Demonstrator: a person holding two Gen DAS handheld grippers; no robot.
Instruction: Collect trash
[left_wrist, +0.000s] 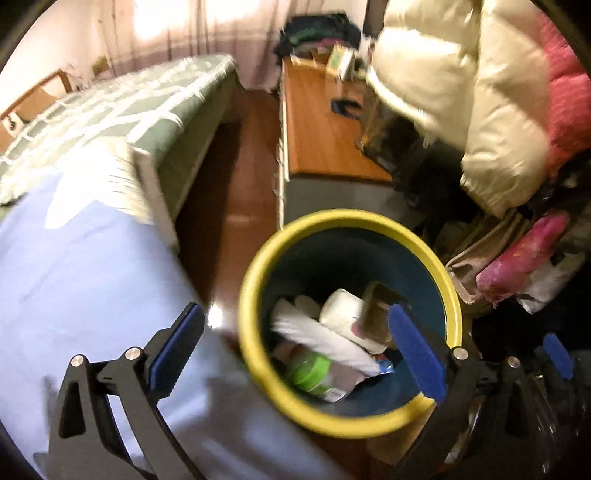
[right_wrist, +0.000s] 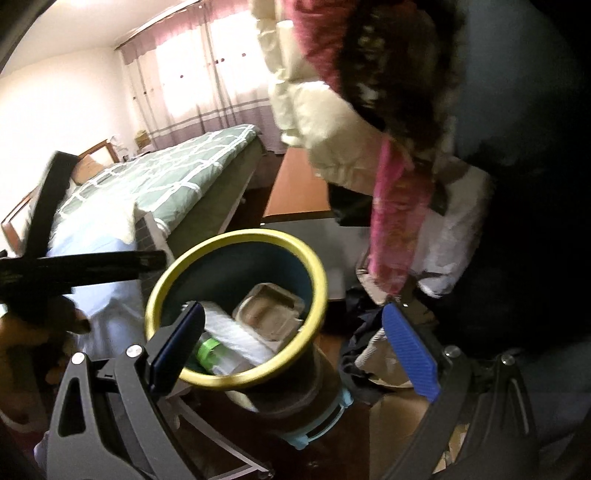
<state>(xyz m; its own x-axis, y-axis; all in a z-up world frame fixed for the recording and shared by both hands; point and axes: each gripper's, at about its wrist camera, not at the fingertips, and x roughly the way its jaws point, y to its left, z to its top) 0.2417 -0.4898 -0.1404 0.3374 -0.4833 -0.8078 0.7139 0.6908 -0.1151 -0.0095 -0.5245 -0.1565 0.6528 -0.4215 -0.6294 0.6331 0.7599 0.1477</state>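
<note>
A dark blue trash bin with a yellow rim (left_wrist: 258, 373) stands on the floor beside the bed. It holds trash: a white paper roll (left_wrist: 341, 314), a crumpled white tissue (left_wrist: 325, 341), a green-capped bottle (left_wrist: 308, 371) and a brown cardboard tray (left_wrist: 376, 314). My left gripper (left_wrist: 295, 350) is open and empty, hovering right above the bin's mouth. In the right wrist view the bin (right_wrist: 314, 273) shows the same trash, with the tray (right_wrist: 269, 310) on top. My right gripper (right_wrist: 291, 350) is open and empty just above the bin. The left gripper's black body (right_wrist: 74, 266) shows at the left.
A bed with a green checked cover (left_wrist: 110, 110) and a light blue sheet (left_wrist: 74, 277) lies left. A wooden desk (left_wrist: 321, 129) stands behind the bin. Cream and pink jackets (left_wrist: 480, 92) hang at the right over a pile of bags and clothes (left_wrist: 498, 258).
</note>
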